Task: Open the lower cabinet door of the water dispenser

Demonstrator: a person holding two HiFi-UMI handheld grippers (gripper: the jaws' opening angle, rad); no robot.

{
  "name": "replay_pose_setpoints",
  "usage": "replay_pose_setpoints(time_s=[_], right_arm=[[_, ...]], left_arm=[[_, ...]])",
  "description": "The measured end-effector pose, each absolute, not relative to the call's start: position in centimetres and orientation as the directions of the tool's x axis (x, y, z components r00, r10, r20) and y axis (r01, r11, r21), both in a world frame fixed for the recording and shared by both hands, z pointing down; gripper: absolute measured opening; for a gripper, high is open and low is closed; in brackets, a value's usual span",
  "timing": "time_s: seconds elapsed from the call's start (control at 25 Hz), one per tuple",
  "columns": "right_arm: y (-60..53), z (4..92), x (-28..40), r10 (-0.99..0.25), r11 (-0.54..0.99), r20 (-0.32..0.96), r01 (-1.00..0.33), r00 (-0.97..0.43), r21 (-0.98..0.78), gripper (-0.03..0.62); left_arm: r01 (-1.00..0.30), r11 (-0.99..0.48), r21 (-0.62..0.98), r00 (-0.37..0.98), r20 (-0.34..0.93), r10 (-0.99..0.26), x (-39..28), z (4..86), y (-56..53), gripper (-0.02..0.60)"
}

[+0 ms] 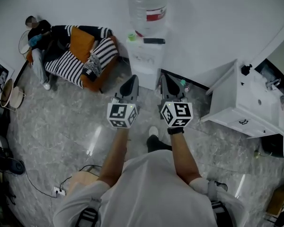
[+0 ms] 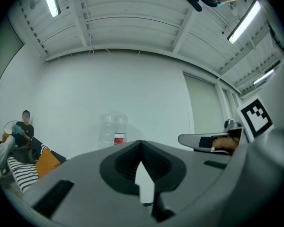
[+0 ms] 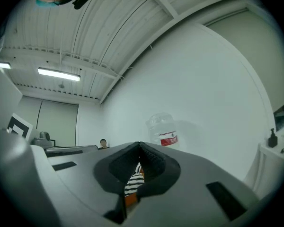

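Note:
The white water dispenser (image 1: 144, 56) stands against the far wall with a clear bottle (image 1: 148, 4) on top; its lower front is steeply foreshortened and the door cannot be made out. My left gripper (image 1: 131, 80) and right gripper (image 1: 166, 78) are held side by side in front of it, a short way off, touching nothing. Both are shut and empty. In the left gripper view the jaws (image 2: 141, 143) meet at the tip under the bottle (image 2: 114, 126). In the right gripper view the jaws (image 3: 139, 145) meet left of the bottle (image 3: 164, 129).
An orange sofa with striped cushions (image 1: 80, 56) stands left of the dispenser, with a person (image 1: 38, 46) seated at its end. A white sink cabinet (image 1: 248, 103) stands to the right. A cable and socket (image 1: 57, 190) lie on the marble floor.

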State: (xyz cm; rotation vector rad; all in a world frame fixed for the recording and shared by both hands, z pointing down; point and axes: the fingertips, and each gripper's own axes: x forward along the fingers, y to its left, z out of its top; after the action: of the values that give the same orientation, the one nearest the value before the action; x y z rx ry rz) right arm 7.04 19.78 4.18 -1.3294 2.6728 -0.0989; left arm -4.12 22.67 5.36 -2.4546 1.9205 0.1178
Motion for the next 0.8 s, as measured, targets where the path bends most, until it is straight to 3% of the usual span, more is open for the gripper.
replay_pose_setpoints(time_s=[0.48, 0.8], right_arm=[[3.0, 9.0, 6.7, -0.763, 0.637, 0.002, -0.752, -0.646, -0.171, 0.008], [-3.1, 18.7, 8.5, -0.759, 0.611, 0.153, -0.774, -0.633, -0.169, 0.008]], left_arm=[[-0.971, -0.232, 0.061, 0.234, 0.039, -0.971, -4.2, 10.2, 6.6, 0.002], [-0.931, -0.356, 0.082, 0.365, 0.195, -0.91, -2.2, 18.2, 1.0, 0.002]])
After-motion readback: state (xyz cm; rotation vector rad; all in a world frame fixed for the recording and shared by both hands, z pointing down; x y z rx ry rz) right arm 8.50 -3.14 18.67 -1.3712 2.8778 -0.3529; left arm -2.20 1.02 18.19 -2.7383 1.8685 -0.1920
